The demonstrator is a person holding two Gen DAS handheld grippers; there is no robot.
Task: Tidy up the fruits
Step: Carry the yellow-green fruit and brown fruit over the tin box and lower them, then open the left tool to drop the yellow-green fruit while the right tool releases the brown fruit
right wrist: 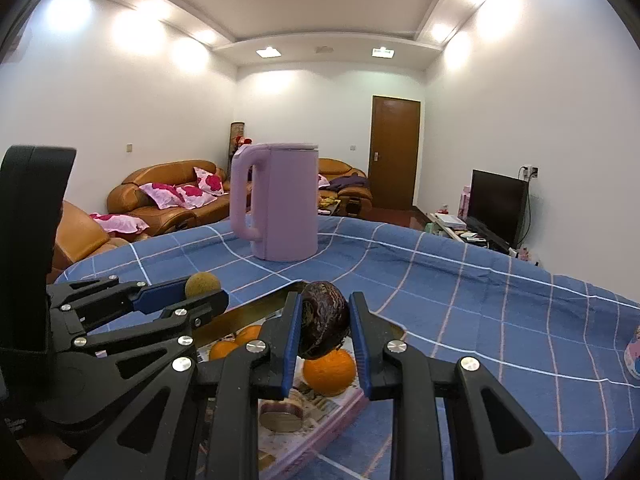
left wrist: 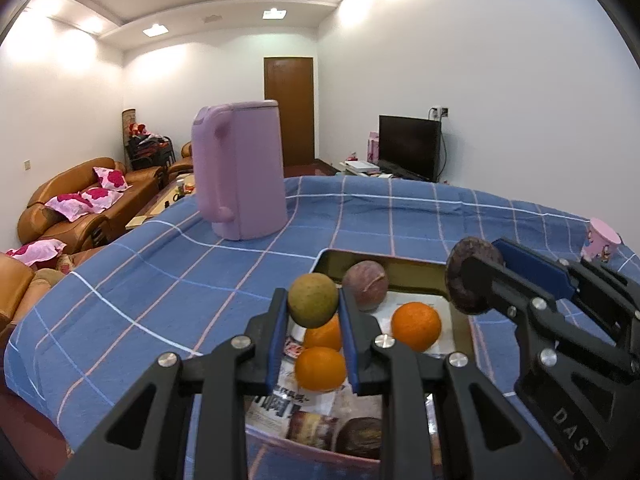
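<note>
While the left claw (left wrist: 314,306) clamps a green fruit (left wrist: 313,300), the right claw (right wrist: 325,330) clamps a dark fruit (right wrist: 323,325) above the near tray (left wrist: 416,270).

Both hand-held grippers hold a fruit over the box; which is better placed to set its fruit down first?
Left, marginally. The left hand-held gripper holds the green fruit over the box's middle; the right hand-held gripper holds the dark fruit nearer a corner.

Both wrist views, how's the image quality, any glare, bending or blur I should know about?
Left wrist view: ceiling lights bloom on the walls, fisheye bends the blue checked cloth, corners go dark, and the pink kettle looks slightly soft. Right wrist view: same wall glare and curvature; the dark wrinkled fruit is sharp.
</note>
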